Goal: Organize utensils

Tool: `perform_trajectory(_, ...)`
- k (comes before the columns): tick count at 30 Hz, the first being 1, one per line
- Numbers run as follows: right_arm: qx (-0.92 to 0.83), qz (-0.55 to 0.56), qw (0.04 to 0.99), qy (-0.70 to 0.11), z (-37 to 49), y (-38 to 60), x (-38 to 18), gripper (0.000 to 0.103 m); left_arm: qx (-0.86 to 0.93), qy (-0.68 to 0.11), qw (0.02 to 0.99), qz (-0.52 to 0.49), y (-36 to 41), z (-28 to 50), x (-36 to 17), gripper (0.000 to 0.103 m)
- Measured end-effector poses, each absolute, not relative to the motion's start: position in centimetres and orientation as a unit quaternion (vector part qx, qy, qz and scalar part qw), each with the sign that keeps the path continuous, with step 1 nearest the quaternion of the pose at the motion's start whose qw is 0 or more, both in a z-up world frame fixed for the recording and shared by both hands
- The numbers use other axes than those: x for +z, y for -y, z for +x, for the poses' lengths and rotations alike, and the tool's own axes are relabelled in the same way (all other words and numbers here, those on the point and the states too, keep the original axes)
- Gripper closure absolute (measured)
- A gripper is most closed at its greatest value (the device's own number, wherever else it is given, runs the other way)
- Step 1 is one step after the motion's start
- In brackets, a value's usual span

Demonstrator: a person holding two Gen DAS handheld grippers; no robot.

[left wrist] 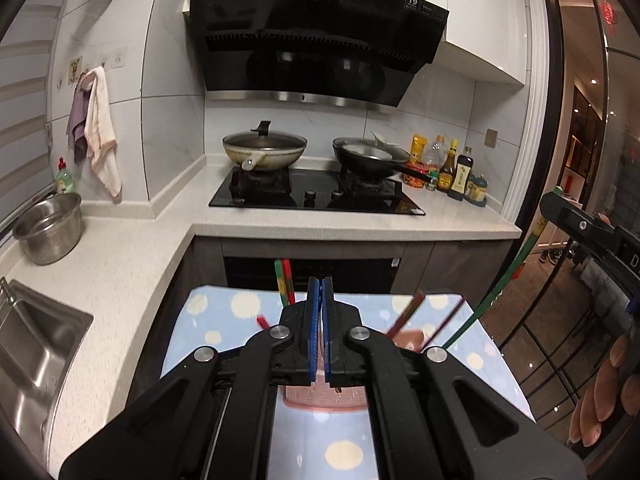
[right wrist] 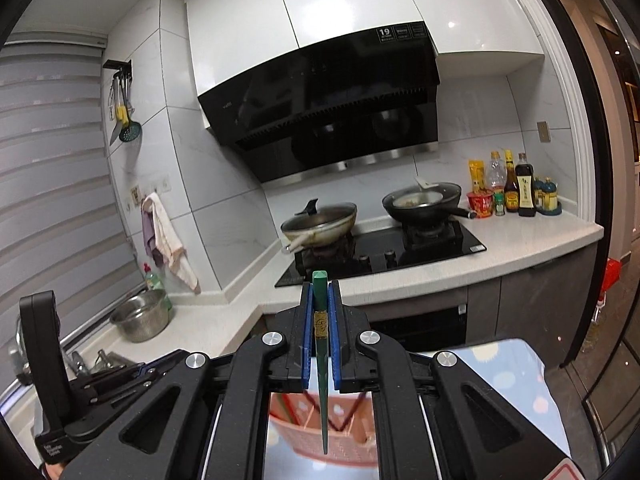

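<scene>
green chopstick (right wrist: 321,344) gripped, pink basket (right wrist: 324,432) below

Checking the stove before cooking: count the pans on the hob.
2. A cream lidded wok sits on the left burner; a black frying pan holding a spatula sits on the right burner. The hob shows fully, so none seems hidden.

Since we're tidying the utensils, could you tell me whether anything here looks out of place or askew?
Yes: the chopsticks in the pink basket lean at different angles instead of standing together, and one green chopstick is outside it, clamped in the right tongs. Nothing looks spilled or damaged.
</scene>
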State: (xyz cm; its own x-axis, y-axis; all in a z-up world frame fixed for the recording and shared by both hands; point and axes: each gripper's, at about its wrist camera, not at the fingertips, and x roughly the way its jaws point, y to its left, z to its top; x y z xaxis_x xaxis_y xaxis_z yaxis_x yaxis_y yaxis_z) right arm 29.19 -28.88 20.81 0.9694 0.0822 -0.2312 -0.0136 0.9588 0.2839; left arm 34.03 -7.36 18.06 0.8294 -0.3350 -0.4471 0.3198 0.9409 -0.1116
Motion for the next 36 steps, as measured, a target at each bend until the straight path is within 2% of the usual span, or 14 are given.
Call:
perform_trajectory(5, 0.019, 0.148, 0.981, -0.125, 32.6, 28.9, 20.2, 0.096, -0.17, -0.236, 0.957, -0.02, 8.0, 37.1, 17.6, 0.102)
perform_trajectory(13, 0.025, 0.151, 0.97, -0.19, 36.3, 28.5, 15.3, 0.096, -0.164, -0.279, 0.946, -0.02, 8.8, 40.2, 13.3, 0.102)
perform_trajectory(23, 0.024, 0.142, 0.961, -0.235, 36.9, 27.8, 11.2, 0.096, -0.155, -0.308, 0.939, -0.023, 8.7, 41.4, 10.2, 0.101)
perform_trajectory(24, 0.022, 0.141, 0.962, -0.233, 36.7, 27.8, 11.1, 0.093, -0.151, -0.306, 0.94, -0.024, 8.7, 41.3, 10.1, 0.101)
perform_trajectory(25, 0.02, 0.138, 0.962, -0.234, 36.6, 27.8, 11.1, 0.088, -0.149, -0.308, 0.939, -0.025, 8.7, 41.2, 10.1, 0.098)
perform_trajectory(27, 0.019, 0.138, 0.962, -0.236, 36.3, 27.8, 11.0, 0.085, -0.146, -0.311, 0.939, -0.029, 8.6, 41.1, 10.0, 0.086)
perform_trajectory(29, 0.019, 0.14, 0.961, -0.239, 35.9, 28.0, 10.9, 0.081, -0.138, -0.306, 0.941, -0.031, 8.4, 40.7, 10.1, 0.068)
perform_trajectory(36, 0.018, 0.136, 0.959, -0.248, 34.1, 27.7, 10.6, 0.076, -0.129, -0.301, 0.944, -0.024, 8.1, 38.9, 10.4, 0.06)
